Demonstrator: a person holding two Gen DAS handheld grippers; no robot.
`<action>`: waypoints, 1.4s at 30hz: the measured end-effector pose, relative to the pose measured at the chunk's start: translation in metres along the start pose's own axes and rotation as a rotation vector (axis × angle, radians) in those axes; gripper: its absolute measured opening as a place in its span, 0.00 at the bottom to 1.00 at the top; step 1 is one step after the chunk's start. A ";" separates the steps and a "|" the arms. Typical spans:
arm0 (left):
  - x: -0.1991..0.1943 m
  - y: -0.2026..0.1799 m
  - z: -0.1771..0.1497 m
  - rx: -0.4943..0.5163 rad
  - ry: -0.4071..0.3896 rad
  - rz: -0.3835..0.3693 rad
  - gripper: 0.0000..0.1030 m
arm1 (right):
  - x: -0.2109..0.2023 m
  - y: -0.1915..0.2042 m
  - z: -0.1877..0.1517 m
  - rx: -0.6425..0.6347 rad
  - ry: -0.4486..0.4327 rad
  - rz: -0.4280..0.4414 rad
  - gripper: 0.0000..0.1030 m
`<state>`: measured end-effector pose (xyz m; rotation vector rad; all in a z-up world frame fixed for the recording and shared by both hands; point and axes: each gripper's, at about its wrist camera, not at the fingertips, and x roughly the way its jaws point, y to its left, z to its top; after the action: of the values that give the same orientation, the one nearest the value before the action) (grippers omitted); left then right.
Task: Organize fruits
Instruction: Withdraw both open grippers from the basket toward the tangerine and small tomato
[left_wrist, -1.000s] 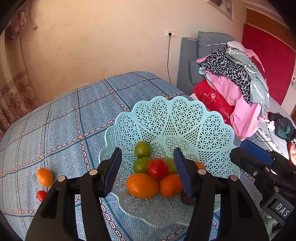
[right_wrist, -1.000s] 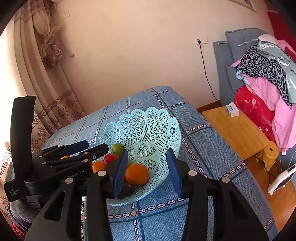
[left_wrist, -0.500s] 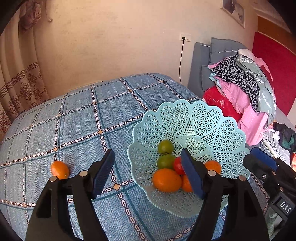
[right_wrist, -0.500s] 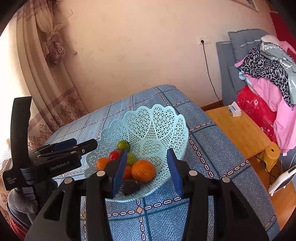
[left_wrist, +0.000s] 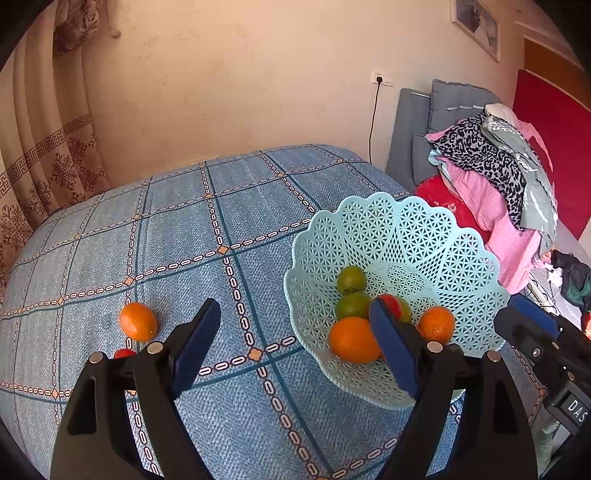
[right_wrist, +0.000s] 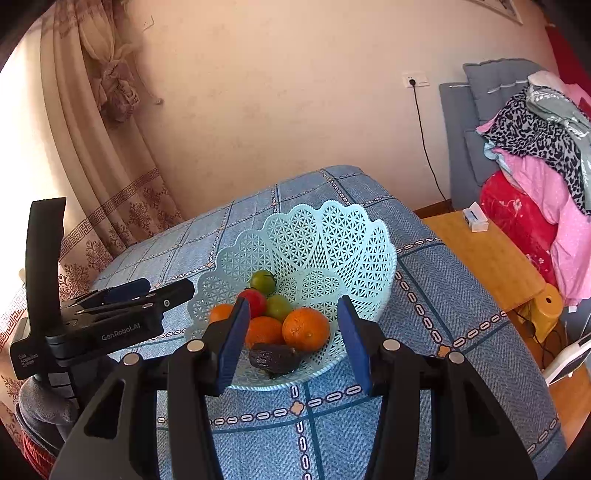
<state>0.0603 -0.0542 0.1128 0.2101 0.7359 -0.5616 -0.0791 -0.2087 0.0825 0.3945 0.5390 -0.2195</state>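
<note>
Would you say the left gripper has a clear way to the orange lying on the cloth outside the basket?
Probably yes. The left gripper is open and empty, and the orange lies on bare cloth just ahead to its left, clear of the basket.

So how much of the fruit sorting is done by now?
Mostly done: the basket already holds several fruits. Both the left gripper and the right gripper are open and empty. An orange and a small red fruit remain on the blue cloth.

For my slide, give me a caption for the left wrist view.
Open left gripper above the blue tablecloth, between a loose orange and the fruit-filled basket.
</note>
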 end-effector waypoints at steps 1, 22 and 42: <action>-0.001 0.001 -0.001 -0.002 0.001 0.003 0.82 | 0.000 0.002 -0.001 -0.003 0.002 0.004 0.48; -0.025 0.072 -0.025 -0.102 -0.008 0.097 0.83 | 0.012 0.072 -0.016 -0.094 0.062 0.104 0.48; -0.012 0.138 -0.048 -0.189 0.046 0.189 0.83 | 0.031 0.127 -0.028 -0.169 0.121 0.162 0.48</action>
<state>0.1015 0.0835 0.0844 0.1151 0.7991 -0.3067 -0.0273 -0.0852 0.0827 0.2863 0.6360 0.0068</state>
